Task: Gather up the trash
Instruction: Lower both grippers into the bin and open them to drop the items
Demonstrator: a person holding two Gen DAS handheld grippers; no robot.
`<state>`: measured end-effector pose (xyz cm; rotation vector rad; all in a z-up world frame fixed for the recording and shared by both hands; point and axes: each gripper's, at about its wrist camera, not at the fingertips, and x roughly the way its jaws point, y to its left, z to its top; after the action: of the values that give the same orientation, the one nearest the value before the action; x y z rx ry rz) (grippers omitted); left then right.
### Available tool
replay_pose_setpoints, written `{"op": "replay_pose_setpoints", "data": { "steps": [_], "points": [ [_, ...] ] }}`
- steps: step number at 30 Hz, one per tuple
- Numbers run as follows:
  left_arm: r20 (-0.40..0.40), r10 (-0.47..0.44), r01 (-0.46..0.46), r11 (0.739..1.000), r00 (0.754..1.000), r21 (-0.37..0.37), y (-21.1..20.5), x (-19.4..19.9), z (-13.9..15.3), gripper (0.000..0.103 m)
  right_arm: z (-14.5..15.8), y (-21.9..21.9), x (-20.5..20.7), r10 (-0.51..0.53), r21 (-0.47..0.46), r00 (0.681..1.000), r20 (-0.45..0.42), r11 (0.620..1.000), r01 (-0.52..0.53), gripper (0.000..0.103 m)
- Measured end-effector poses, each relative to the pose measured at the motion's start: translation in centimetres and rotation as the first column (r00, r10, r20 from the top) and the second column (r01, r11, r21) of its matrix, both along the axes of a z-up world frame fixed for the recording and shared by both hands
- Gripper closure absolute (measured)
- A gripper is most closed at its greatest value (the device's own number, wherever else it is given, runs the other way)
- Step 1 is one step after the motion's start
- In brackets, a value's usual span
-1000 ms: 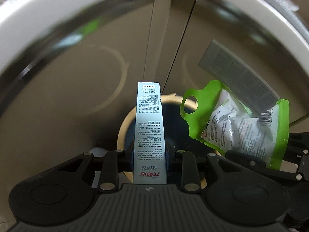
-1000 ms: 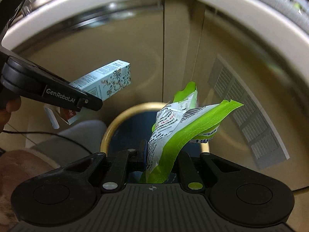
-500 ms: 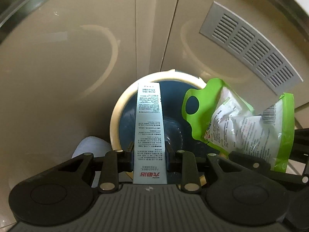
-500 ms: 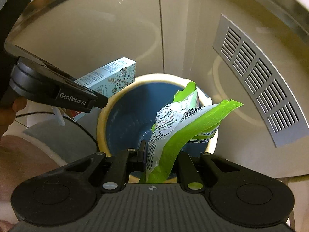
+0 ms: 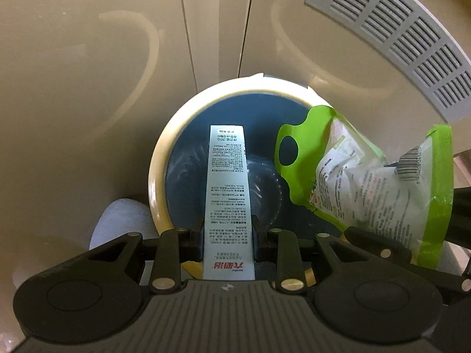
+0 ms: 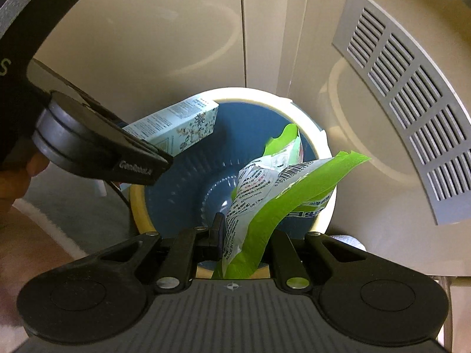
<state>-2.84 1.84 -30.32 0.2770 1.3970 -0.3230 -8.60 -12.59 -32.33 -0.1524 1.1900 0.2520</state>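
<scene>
The left hand-held gripper (image 5: 227, 232) points straight down, jaws clamped partway. The right hand-held gripper (image 6: 244, 235) tilts steeply downward just beside it, jaws nearly closed, gripping.

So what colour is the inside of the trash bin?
Dark blue inside the trash bin, with a cream-yellow rim; the right wrist view shows it best.
</scene>
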Motion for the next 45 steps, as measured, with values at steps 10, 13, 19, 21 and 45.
{"op": "replay_pose_setpoints", "data": {
  "steps": [10,13,19,21,45],
  "points": [
    [-0.059,0.017,-0.016,1.000,0.998,0.022,-0.4,1.3,-2.6,0.072,-1.4,-0.2,1.2,-0.031,0.002,0.998,-0.052,1.000,0.031,0.090],
    [-0.073,0.016,-0.013,0.999,0.997,0.041,-0.7,1.6,-3.7,0.072,-2.0,-0.2,1.7,-0.040,-0.001,0.996,-0.074,0.999,0.040,0.090],
    [-0.124,0.009,0.000,0.997,0.992,0.072,-1.0,1.5,-5.6,0.072,-2.8,0.4,2.7,-0.036,-0.007,0.991,-0.125,0.999,0.035,0.090],
    [-0.134,0.009,0.001,0.997,0.991,0.078,-1.0,1.5,-6.0,0.072,-2.9,0.3,2.9,-0.035,-0.003,0.989,-0.142,0.999,0.035,0.090],
    [-0.124,0.015,-0.004,0.996,0.992,0.087,-1.3,3.1,-6.0,0.000,-2.6,0.4,3.3,-0.105,-0.091,0.982,-0.160,0.992,0.091,0.040]
  ]
}}
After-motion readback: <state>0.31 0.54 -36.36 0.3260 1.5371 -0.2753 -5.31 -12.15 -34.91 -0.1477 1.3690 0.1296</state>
